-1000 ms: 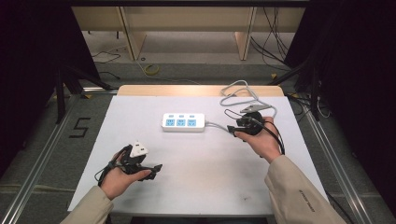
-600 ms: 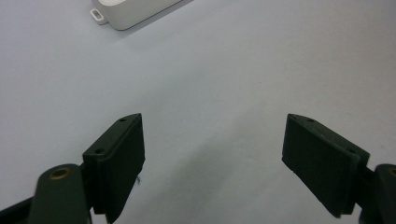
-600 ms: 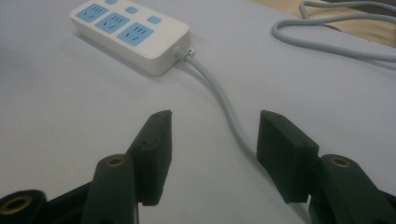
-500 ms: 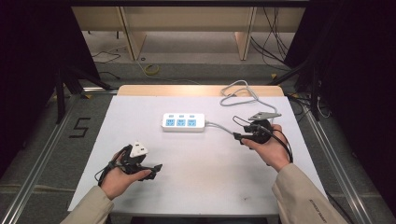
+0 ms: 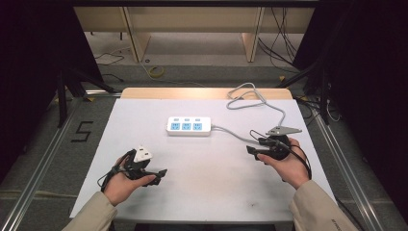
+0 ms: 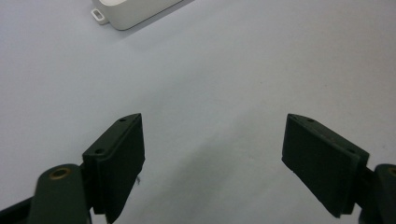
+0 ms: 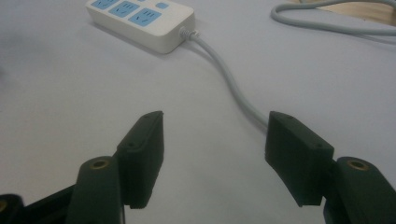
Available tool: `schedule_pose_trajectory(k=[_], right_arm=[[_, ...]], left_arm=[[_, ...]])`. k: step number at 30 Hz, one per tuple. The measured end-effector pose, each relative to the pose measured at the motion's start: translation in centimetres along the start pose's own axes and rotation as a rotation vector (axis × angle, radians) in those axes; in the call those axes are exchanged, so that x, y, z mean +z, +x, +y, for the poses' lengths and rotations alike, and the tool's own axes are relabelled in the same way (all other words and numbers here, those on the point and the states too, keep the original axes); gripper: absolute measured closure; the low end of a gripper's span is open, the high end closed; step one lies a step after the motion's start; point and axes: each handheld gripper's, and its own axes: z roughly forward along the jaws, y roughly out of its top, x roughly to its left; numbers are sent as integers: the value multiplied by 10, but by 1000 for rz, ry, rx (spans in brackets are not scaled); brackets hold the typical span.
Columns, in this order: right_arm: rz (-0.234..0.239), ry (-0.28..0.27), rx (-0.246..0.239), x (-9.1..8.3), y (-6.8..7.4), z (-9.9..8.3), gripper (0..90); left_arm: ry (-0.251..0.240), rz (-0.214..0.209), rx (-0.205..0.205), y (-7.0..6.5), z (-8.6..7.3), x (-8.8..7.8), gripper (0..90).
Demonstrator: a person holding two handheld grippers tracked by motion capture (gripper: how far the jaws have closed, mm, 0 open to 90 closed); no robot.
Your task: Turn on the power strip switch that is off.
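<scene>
A white power strip [image 5: 189, 126] with blue sockets lies at the middle of the white table [image 5: 207, 192]. Its grey cable [image 5: 231, 132] runs right and loops at the back edge. My right gripper [image 5: 253, 152] hovers low at the right, just in front of the cable. Its jaws have just been opening and stand wide with nothing between them. In the right gripper view the gripper [image 7: 215, 135] faces the strip [image 7: 140, 23], and the cable [image 7: 229, 79] passes behind the right-hand jaw. My left gripper [image 5: 159, 174] rests at the near left, open and empty [image 6: 215, 140].
A corner of the power strip [image 6: 126, 11] shows far ahead in the left gripper view. Metal rails [image 5: 43, 159] flank the table on the floor. A wooden strip [image 5: 202, 93] edges the table's back, with shelving legs and loose cables on the floor beyond.
My right hand has drawn back toward the person and slightly right, away from the cable. The left hand has kept still.
</scene>
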Motion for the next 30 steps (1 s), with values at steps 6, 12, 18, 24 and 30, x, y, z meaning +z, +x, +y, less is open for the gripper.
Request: schedule_pose_trajectory(k=[6, 12, 18, 24, 30], right_arm=[[-1, -10, -5, -5, 0, -12, 365], [1, -29, 8, -12, -2, -24, 356], [-6, -36, 10, -18, -1, -35, 347], [-13, -51, 16, -20, -4, -39, 334], [-13, -58, 24, -20, -4, -40, 320]], left_arm=[[0, -1, -2, 0, 0, 0, 209], [0, -2, 0, 0, 0, -1, 209], [-3, -3, 2, -1, 0, -1, 208], [-3, -4, 2, -1, 0, -1, 208], [-3, -7, 6, -1, 0, -1, 208]])
